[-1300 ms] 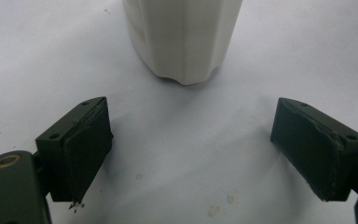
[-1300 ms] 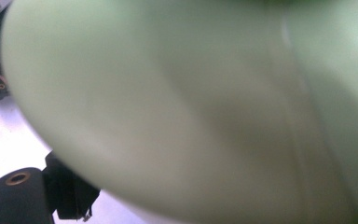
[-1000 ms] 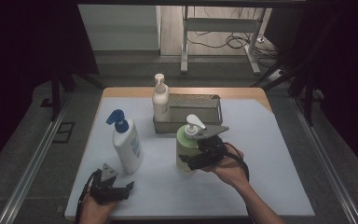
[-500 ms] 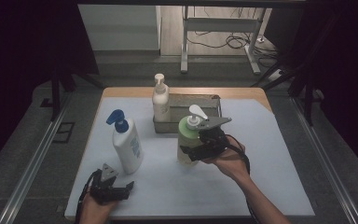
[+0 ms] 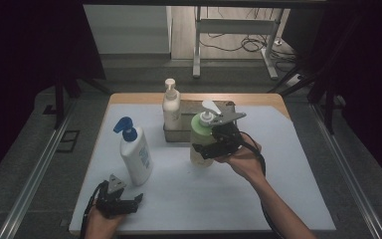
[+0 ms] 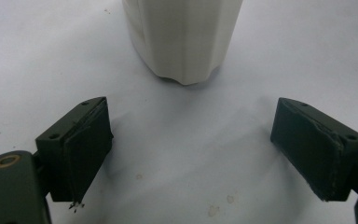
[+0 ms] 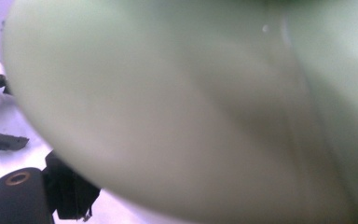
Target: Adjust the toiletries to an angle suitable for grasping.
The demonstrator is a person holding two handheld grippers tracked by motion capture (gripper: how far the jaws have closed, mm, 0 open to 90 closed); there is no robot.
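Right tool grips green-capped pump bottle, lifted off the bench.

Right tool [image 5: 210,145] is clamped on the pale green pump bottle [image 5: 201,141], held upright in front of the grey tray [image 5: 226,106]; in the right gripper view the bottle body [image 7: 205,107] presses close against the jaws. A cream pump bottle [image 5: 171,105] stands at the tray's left end. Left tool [image 5: 122,204] rests near the front edge of the bench [image 5: 288,164], jaws spread wide, gripping nothing; left gripper view shows the base of the white bottle [image 6: 182,37] just ahead of it. That white bottle with blue pump [image 5: 135,153] stands upright just beyond the left tool.
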